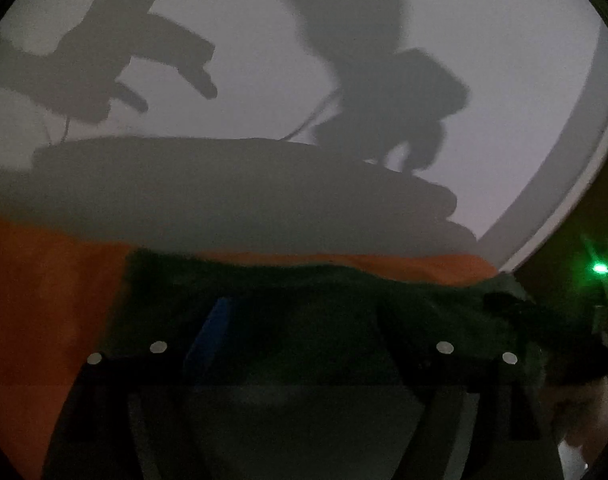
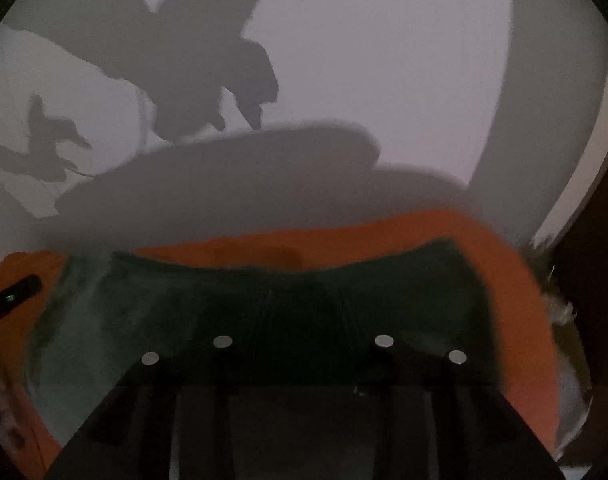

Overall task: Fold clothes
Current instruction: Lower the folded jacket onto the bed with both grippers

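Observation:
A dark green garment (image 1: 304, 280) lies on an orange cloth (image 1: 36, 288) on the white table (image 1: 483, 80). My left gripper (image 1: 304, 316) hangs over the green garment with its fingers wide apart; the left finger's blue pad (image 1: 212, 328) is bare and nothing is pinched. In the right wrist view the green garment (image 2: 264, 292) fills the space in front of my right gripper (image 2: 304, 308). Its dark fingertips are lost against the dark cloth, so a grip cannot be made out. The orange cloth (image 2: 383, 232) shows beyond and to the right of the green one.
The table's rounded edge (image 1: 563, 184) curves past on the right, with dark room beyond. The other gripper's body with a green light (image 1: 599, 269) and a hand (image 1: 583, 412) sit at the right. A black finger (image 2: 16, 292) pokes in at the left. Gripper shadows fall on the tabletop.

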Action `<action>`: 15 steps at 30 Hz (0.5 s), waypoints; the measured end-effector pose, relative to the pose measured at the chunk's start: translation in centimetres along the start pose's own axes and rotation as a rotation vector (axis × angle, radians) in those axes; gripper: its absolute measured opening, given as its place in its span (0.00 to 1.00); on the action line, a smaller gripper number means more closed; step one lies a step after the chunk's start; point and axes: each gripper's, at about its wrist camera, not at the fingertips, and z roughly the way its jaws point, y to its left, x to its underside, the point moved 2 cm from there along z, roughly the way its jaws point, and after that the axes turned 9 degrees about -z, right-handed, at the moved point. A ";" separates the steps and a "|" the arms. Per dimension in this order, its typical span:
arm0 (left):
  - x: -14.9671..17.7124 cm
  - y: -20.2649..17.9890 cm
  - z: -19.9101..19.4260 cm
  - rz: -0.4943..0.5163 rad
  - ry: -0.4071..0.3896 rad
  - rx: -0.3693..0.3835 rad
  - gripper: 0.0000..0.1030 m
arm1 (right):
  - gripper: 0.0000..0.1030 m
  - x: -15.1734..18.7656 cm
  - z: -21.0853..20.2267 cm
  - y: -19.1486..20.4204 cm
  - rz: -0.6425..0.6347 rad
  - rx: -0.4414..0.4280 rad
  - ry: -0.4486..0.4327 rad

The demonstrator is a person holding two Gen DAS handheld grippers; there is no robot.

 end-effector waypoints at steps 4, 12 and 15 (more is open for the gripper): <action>-0.2 -1.4 5.1 0.069 0.059 -0.074 0.79 | 0.29 1.0 5.5 1.2 0.020 0.037 0.044; 3.8 -0.6 7.0 0.138 0.036 -0.177 0.81 | 0.28 1.1 6.7 1.3 -0.011 0.016 -0.019; 3.5 1.0 5.8 0.157 0.024 -0.196 0.81 | 0.03 0.2 5.2 -1.0 -0.014 0.002 -0.027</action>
